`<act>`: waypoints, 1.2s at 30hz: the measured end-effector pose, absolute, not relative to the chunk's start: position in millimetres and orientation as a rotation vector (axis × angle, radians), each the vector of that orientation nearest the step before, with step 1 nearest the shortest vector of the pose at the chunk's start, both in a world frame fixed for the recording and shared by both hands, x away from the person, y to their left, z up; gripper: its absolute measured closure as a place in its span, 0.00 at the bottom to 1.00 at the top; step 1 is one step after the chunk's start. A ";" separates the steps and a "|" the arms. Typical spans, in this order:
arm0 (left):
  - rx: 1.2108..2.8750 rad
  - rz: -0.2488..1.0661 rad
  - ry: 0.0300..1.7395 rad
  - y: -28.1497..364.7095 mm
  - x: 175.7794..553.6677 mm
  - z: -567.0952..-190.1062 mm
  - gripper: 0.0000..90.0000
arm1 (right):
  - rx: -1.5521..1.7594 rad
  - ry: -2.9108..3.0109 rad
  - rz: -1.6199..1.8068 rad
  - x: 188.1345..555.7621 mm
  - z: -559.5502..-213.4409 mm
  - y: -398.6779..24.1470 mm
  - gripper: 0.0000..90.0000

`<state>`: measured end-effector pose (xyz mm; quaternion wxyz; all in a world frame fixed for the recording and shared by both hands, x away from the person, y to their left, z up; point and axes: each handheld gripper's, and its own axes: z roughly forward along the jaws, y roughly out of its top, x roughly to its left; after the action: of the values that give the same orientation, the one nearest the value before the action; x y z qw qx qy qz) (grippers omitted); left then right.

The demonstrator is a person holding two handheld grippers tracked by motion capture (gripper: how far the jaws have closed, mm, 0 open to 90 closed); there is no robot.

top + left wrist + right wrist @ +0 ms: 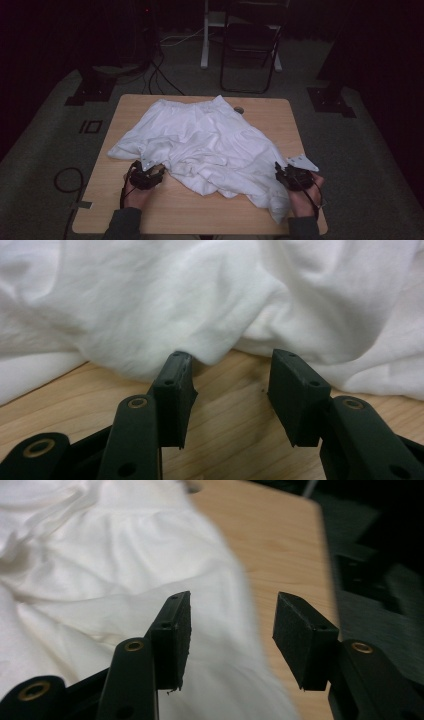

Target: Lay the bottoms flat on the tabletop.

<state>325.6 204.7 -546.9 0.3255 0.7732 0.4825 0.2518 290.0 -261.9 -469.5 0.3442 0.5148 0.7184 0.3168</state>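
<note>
White crumpled cloth garment [200, 145], gathered at its far waistband, lies spread over most of the light wooden table top [200, 210]. Its near hem runs between the two grippers; one fold hangs over the table's near edge just beside the right gripper.

Left gripper [150, 172]: sits at the garment's near left hem, held low over the wood. In the left gripper view [230, 385] the jaws stand apart with bare wood between them. A lobe of the white cloth [200, 315] lies just ahead of the gap; the tip of the left-hand pad [175, 385] touches or nearly touches its edge, cannot tell which. Nothing gripped.

Right gripper [289, 175]: at the garment's near right edge, grey three-cornered plate on top. In the right gripper view [230, 630] the jaws stand apart, nothing clamped. White cloth [100, 580] lies below and beyond the left-hand pad [172, 640]; wood [280, 545] shows past the gap. Picture blurred.

Beyond the garment, far from both grippers: a small round grey object [239, 109] on the table by the waistband. Off the table, a dark folding chair [250, 45] on grey carpet.
</note>
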 end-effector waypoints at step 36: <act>2.229 0.531 1.041 94.2 383.3 -523.1 0.74 | 1.466 2.040 0.885 342.6 -547.9 -249.1 0.49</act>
<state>383.3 94.2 -523.1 0.3073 0.8429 0.3935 0.2008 342.6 -249.1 -547.9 0.2369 0.5346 0.7441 0.3229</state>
